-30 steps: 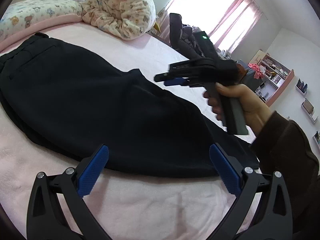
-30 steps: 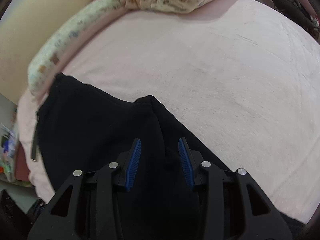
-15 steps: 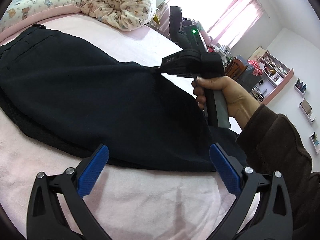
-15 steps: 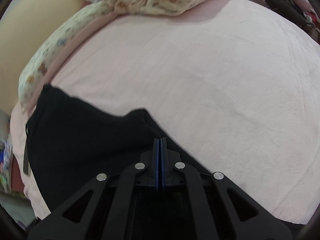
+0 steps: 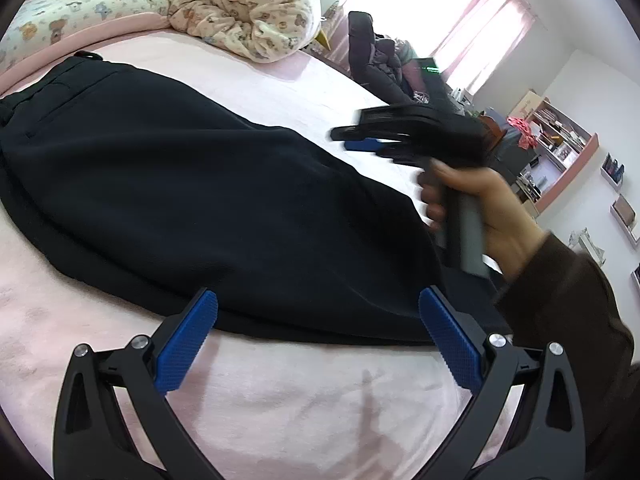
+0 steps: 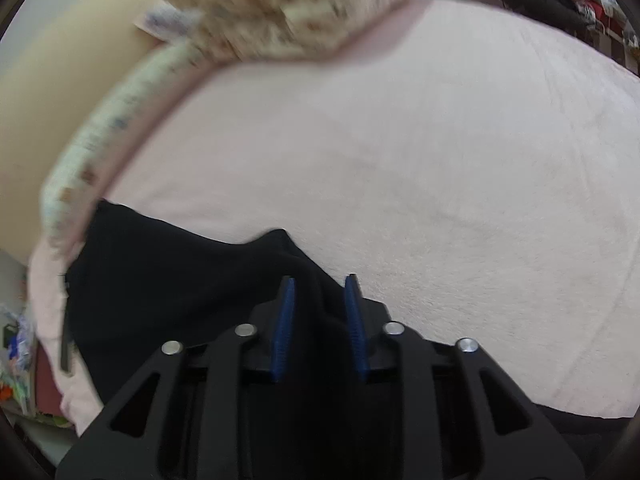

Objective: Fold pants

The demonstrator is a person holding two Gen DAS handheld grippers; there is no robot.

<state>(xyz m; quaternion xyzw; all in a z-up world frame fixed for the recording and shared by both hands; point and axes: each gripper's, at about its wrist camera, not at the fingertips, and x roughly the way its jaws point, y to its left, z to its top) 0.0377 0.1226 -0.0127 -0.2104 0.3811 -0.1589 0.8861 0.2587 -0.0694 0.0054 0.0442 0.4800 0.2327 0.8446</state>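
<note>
Black pants (image 5: 192, 184) lie flat across the pink bed (image 5: 304, 400), waistband at the far left. My left gripper (image 5: 319, 300) stands wide open just over the pants' near edge, with nothing between its blue pads. A hand holds my right gripper (image 5: 344, 140) above the far edge of the pants. In the right wrist view that right gripper (image 6: 318, 280) has its jaws a little apart and opening. The pants (image 6: 180, 280) show dark behind the gap, and the pads press on nothing.
A teddy-print pillow (image 5: 76, 8) and a bundled quilt (image 5: 248, 16) lie at the head of the bed. Beyond the bed are a dark chair with clothes (image 5: 376, 60), pink curtains and shelves (image 5: 560, 148). A dark sleeve (image 5: 568, 312) crosses the right side.
The right gripper went from part open to shut at the pants' far edge; now its jaws have parted again and it has shifted right. The left gripper has stayed put.
</note>
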